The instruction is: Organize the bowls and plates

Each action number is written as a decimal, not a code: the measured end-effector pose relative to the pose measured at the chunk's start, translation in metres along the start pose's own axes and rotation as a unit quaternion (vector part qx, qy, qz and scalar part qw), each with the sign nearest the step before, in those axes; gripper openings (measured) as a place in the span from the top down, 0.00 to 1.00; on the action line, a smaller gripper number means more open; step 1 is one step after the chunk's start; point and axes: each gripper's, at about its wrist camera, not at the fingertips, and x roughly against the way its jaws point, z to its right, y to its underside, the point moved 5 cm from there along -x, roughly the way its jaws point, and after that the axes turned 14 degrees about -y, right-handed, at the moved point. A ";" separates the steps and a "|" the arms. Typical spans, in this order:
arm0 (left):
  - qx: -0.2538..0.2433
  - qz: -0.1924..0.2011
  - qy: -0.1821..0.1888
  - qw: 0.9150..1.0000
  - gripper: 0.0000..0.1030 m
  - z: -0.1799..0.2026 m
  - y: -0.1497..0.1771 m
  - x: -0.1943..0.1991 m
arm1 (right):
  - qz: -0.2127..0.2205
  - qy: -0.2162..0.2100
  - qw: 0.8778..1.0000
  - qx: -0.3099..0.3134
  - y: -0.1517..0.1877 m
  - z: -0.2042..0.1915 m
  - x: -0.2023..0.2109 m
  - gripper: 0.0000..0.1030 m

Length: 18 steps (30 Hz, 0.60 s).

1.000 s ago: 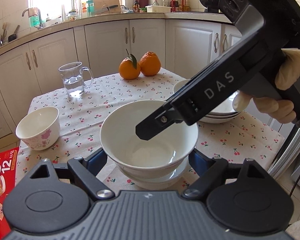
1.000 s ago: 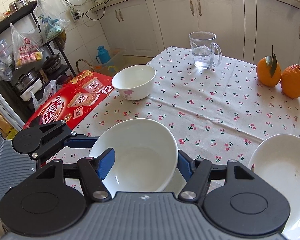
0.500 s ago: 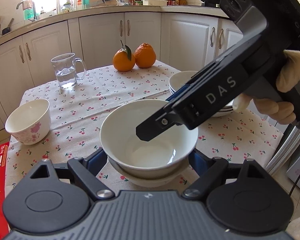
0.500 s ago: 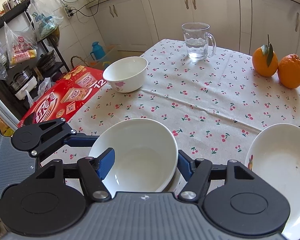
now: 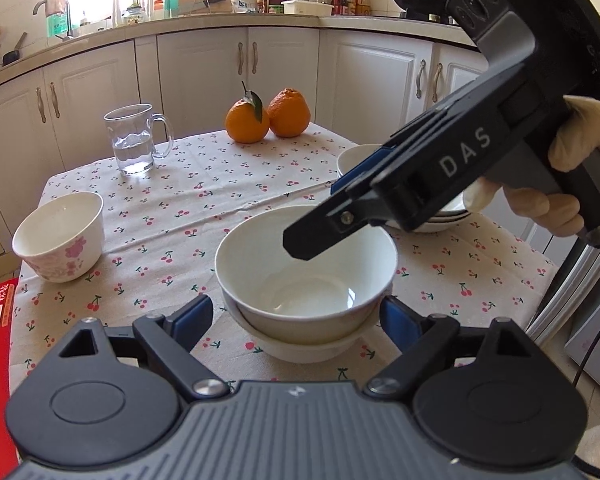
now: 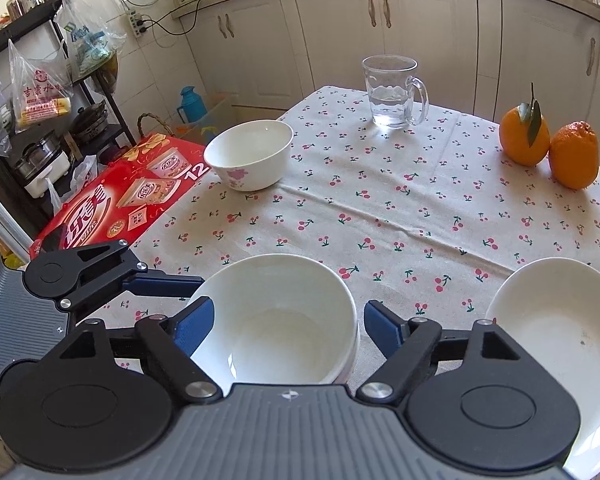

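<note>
Nearest your left wrist camera, your left gripper (image 5: 296, 316) tilts down over the worktop (image 5: 220, 204), its jaws opening, 1 blue pad on either side of the stacked bowls (image 5: 306, 276) and neither pad touching them. Your right gripper (image 6: 286, 322) also points down at the same stack; its jaws are opening too, with the bowls between the pads and a gap showing on the right side.

The stack is 2 plain white bowls, the upper one nested inside the lower, whose rim shows just beneath it, standing on the cherry-print cloth at the near edge.

From the left view you see your gloved right hand (image 5: 568, 172) wrapped around the handle of the right gripper, whose finger slants across above the upper bowl; beyond it sits a pile of white plates (image 5: 440, 208). Only the right view shows the top plate's shallow inside, the red box (image 6: 112, 196) off the worktop's left edge, and a rack with plastic bags.

Farther back, a floral bowl (image 5: 60, 236) stands alone on the left, then a glass mug (image 5: 134, 144) with water, and 2 oranges (image 5: 268, 120) touching each other at the far edge.
</note>
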 end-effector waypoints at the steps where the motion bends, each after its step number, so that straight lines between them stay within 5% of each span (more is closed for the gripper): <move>1: 0.002 0.001 -0.001 1.000 0.12 -0.003 0.001 0.003 | 0.001 0.002 1.000 0.002 -0.001 -0.001 0.001 0.13; 10: 0.019 0.010 -0.041 0.999 0.12 -0.044 0.012 0.018 | -0.005 0.027 0.999 0.041 -0.015 -0.021 -0.007 0.01; 18: 0.041 0.012 -0.095 0.995 0.12 -0.097 0.017 0.004 | -0.022 0.030 0.996 0.081 -0.041 -0.040 -0.034 0.00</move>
